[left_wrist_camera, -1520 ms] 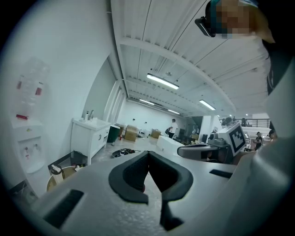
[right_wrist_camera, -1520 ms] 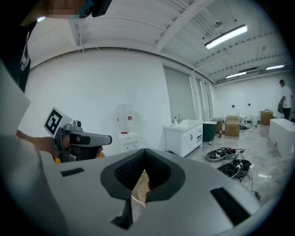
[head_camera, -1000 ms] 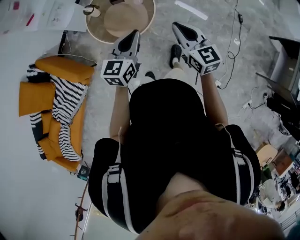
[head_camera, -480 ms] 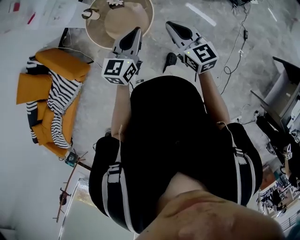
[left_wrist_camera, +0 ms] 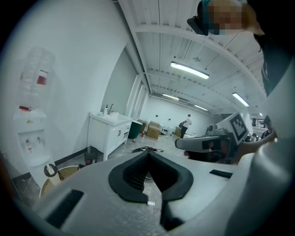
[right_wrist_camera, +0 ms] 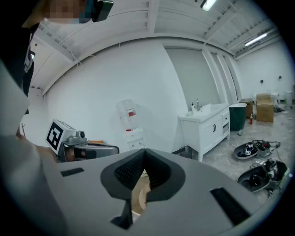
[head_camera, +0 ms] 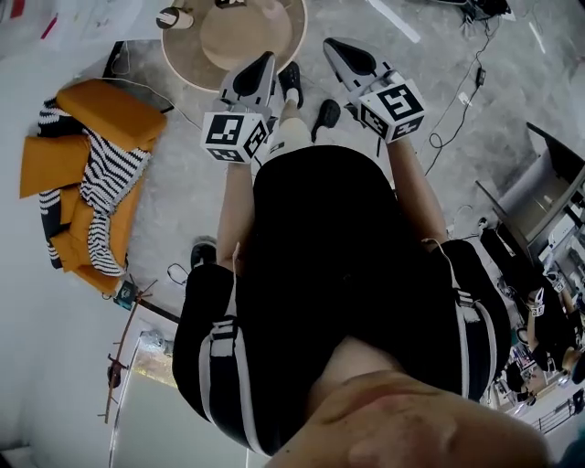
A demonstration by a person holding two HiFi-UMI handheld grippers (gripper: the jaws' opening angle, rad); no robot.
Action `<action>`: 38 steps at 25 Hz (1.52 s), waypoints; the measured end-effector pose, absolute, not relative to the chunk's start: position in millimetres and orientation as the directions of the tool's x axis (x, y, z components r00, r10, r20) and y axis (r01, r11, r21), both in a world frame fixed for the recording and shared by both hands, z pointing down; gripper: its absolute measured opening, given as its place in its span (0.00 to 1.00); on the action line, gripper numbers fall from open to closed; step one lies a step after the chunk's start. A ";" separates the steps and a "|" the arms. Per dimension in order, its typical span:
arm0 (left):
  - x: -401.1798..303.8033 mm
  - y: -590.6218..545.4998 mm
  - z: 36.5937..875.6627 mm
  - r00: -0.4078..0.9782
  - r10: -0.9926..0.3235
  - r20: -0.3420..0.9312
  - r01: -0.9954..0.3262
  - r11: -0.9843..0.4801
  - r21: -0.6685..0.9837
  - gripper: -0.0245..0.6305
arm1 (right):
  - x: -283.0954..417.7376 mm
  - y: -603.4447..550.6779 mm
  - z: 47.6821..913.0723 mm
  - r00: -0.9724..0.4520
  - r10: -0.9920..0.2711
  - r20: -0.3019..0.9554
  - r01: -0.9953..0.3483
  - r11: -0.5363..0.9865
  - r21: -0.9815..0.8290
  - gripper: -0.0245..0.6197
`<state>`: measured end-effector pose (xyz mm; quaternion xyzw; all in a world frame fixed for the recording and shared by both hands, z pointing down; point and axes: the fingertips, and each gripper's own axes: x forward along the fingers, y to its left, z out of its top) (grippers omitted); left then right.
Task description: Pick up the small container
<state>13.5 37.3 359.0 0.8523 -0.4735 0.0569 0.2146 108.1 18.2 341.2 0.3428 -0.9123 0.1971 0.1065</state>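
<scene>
A small container (head_camera: pixel 174 16) with a dark rim stands at the left edge of a round wooden table (head_camera: pixel 274 18) at the top of the head view. It shows again low on the left in the left gripper view, the small container (left_wrist_camera: pixel 50 170). My left gripper (head_camera: pixel 265 59) is held in the air at chest height, pointing toward the table, shut and empty. My right gripper (head_camera: pixel 331 46) hangs beside it, also shut with nothing between the jaws. Both are well short of the container. The left gripper (left_wrist_camera: pixel 148 154) and right gripper (right_wrist_camera: pixel 144 152) each show their pads meeting.
Orange cushions with a striped cloth (head_camera: pixel 87 174) lie on the floor at left. Cables (head_camera: pixel 457 91) trail across the floor at right, near equipment (head_camera: pixel 539 192). A white vanity cabinet (left_wrist_camera: pixel 108 131) and a water dispenser (right_wrist_camera: pixel 129 122) stand by the wall. My shoes (head_camera: pixel 324 114) are near the table.
The view has shifted as the person steps; the feet have moved up beside the table and the cushions have slid left. Both grippers stay shut and level.
</scene>
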 end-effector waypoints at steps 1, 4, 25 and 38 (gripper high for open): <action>5.6 24.9 364.4 0.537 -0.790 0.296 -0.835 -0.449 0.318 0.06 | 102.3 8.6 342.4 -0.738 -0.586 0.336 -0.672 0.685 -0.281 0.04; -13.0 -13.4 376.9 0.519 -0.805 0.286 -0.844 -0.430 0.321 0.06 | 86.5 -20.7 346.7 -0.725 -0.589 0.355 -0.683 0.679 -0.268 0.04; -26.4 -140.5 562.3 0.670 -0.618 0.411 -0.743 -0.551 0.380 0.07 | 43.2 -149.5 434.8 -0.617 -0.616 0.489 -0.777 0.576 -0.255 0.04; -22.8 -153.4 730.1 0.658 -0.511 0.553 -0.740 -0.574 0.350 0.25 | 27.4 -149.6 526.2 -0.621 -0.542 0.566 -0.773 0.543 -0.328 0.04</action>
